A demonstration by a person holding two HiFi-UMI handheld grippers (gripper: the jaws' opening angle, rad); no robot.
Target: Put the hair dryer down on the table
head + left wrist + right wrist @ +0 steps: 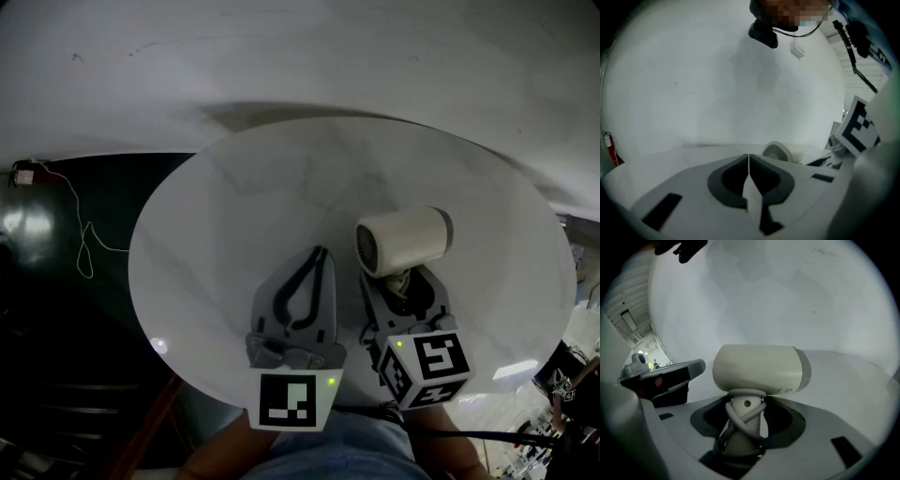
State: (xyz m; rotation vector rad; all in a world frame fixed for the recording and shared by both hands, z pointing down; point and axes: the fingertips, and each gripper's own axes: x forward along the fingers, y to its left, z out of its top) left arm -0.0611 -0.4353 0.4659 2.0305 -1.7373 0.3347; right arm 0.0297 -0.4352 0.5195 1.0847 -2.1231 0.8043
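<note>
**Right gripper (743, 427), fingers.** Your jaws stood fairly wide and were closed on the handle (740, 425) of the hair dryer (403, 241). A grey cord (746, 414) was wound crosswise round the handle, so the pads pressed on cord and handle together.

**Between and just beyond those fingers.** The handle was a pale, smooth, round stem. The barrel (759, 369) sat crosswise just past the fingertips. It was a short, matt cream cylinder with a grey band at one end. A round grille (777, 151) closed the end that faced your other gripper.

**Left gripper (320, 253), fingers.** Your jaws were together tip to tip, with nothing between them. The dark oval opening behind the tips was empty. This gripper lay just beside the right one, on the grille side of the dryer, and apart from it.

**Below and around both.** The table (234, 216) was round with a white, faintly veined top that had a dull sheen. It spread out past the fingertips on every side. A marker cube (429, 364) rode on the near end of the right gripper.

**Beyond the table's edge, on the left gripper's side.** A dark floor (56, 281) with a thin pale cable (84, 239) looped on it.

**Task status.** The dryer was over the table, near its middle, and was carried by the handle. No view showed whether the barrel touched the top. By my reading it was not yet set down. You had yet to lower it until it rested, open the right fingers and draw them back off the handle. The wound cord could catch on a pad as they came away.
</note>
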